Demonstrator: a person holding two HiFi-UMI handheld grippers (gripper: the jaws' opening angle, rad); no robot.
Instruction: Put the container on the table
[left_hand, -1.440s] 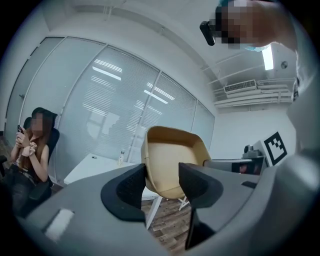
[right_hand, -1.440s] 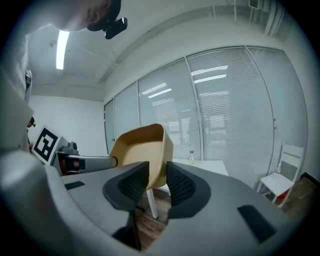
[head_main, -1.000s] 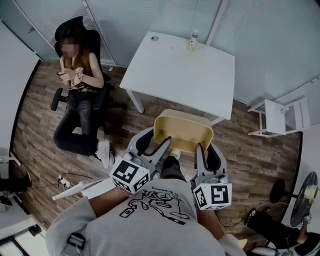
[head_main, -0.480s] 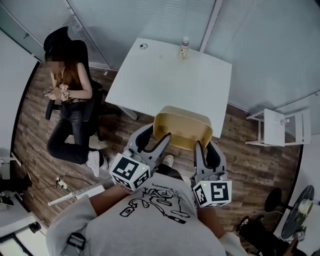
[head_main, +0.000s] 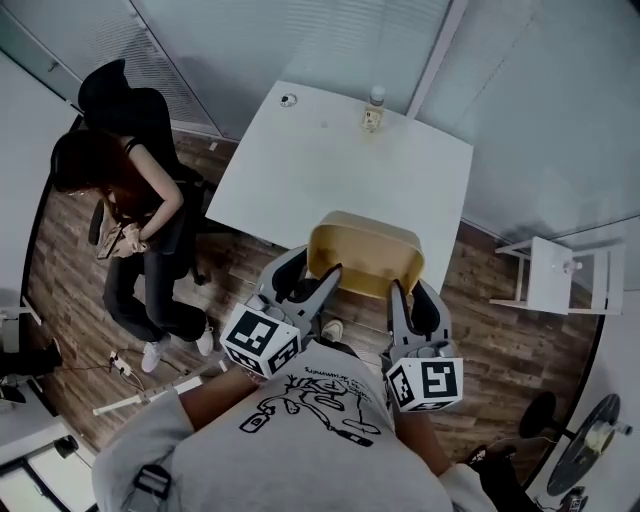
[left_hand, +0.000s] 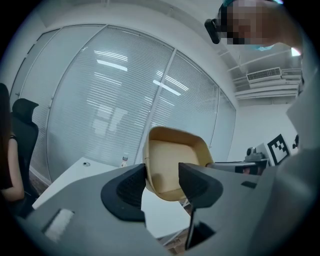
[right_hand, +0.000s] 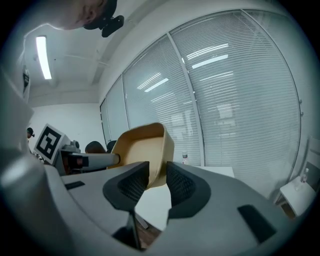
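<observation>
A tan open-topped container (head_main: 365, 255) hangs in the air between both grippers, at the near edge of the white table (head_main: 300, 160). My left gripper (head_main: 322, 285) is shut on the container's left wall, and my right gripper (head_main: 398, 300) is shut on its right wall. In the left gripper view the container (left_hand: 172, 165) rises between the jaws of the left gripper (left_hand: 161, 175), tilted so its hollow shows. In the right gripper view the container (right_hand: 145, 150) stands pinched by the right gripper (right_hand: 157, 177), with the table (right_hand: 215, 172) beyond it.
A small bottle (head_main: 374, 108) stands at the table's far edge and a small round thing (head_main: 288, 99) lies at its far left corner. A person (head_main: 130, 210) sits in a black chair at the left. A white stool (head_main: 555, 275) stands at the right, near glass walls.
The container, still held by both grippers, has come closer to the table's near edge. The seated person has bent forward over their hands.
</observation>
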